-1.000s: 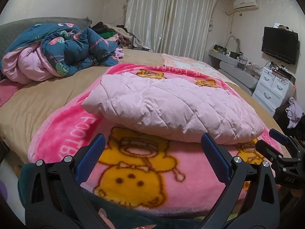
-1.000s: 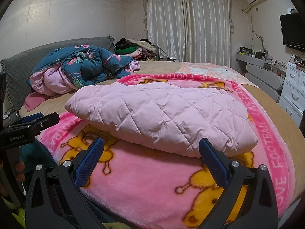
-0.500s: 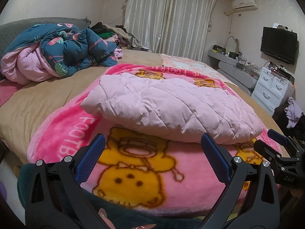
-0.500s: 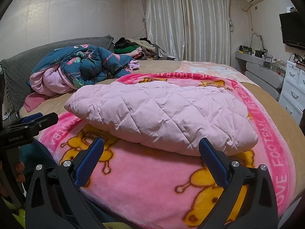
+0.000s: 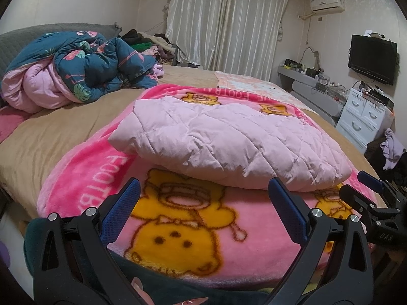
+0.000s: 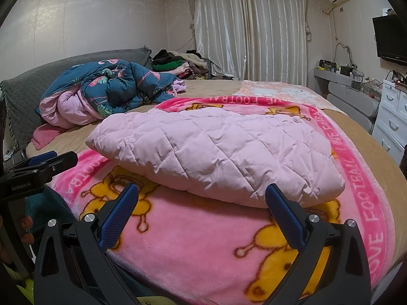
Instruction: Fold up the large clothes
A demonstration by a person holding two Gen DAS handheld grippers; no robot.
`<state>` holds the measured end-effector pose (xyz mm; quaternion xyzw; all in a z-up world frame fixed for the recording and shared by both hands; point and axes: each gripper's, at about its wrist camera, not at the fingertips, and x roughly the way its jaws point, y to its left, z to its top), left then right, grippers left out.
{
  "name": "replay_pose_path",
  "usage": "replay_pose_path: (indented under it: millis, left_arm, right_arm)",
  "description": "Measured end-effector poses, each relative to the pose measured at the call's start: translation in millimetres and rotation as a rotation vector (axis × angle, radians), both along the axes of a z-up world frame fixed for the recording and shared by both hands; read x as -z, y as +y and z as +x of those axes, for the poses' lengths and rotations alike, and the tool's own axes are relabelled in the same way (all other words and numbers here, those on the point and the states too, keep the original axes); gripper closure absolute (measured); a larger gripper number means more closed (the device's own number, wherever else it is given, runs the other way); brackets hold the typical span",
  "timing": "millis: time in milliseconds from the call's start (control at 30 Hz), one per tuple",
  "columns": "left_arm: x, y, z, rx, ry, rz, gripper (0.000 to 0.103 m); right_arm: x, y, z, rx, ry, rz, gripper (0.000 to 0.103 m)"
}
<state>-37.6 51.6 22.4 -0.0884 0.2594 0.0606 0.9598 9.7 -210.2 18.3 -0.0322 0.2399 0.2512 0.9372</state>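
Note:
A pale pink quilted jacket point(image 5: 229, 145) point(image 6: 221, 152) lies folded in a flat bundle on a pink cartoon blanket point(image 5: 183, 228) point(image 6: 203, 241) spread over the bed. My left gripper point(image 5: 203, 200) hovers open above the blanket, just short of the jacket's near edge, holding nothing. My right gripper point(image 6: 202, 199) is open too, a little before the jacket's front right corner. Each gripper shows at the edge of the other's view: the right gripper point(image 5: 374, 198) at the right of the left wrist view, the left gripper point(image 6: 40, 167) at the left of the right wrist view.
A crumpled teal floral duvet point(image 5: 76, 73) point(image 6: 109, 91) is heaped at the bed's head on a tan sheet point(image 5: 51, 137). Piled clothes point(image 6: 178, 63) sit before the curtains. White drawers point(image 5: 366, 117) and a wall TV point(image 5: 371, 61) stand at the right.
Both grippers stay open and almost still; the views have drifted only slightly. The jacket has not moved.

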Motion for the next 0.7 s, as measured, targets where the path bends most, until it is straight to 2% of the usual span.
replay_pose_path:
  millis: [700]
  left_arm:
    - [2.3, 3.2, -0.4, -0.017, 0.018, 0.003, 0.009]
  right_arm:
    - [-0.3, 1.1, -0.2, 0.000, 0.008, 0.001, 0.004]
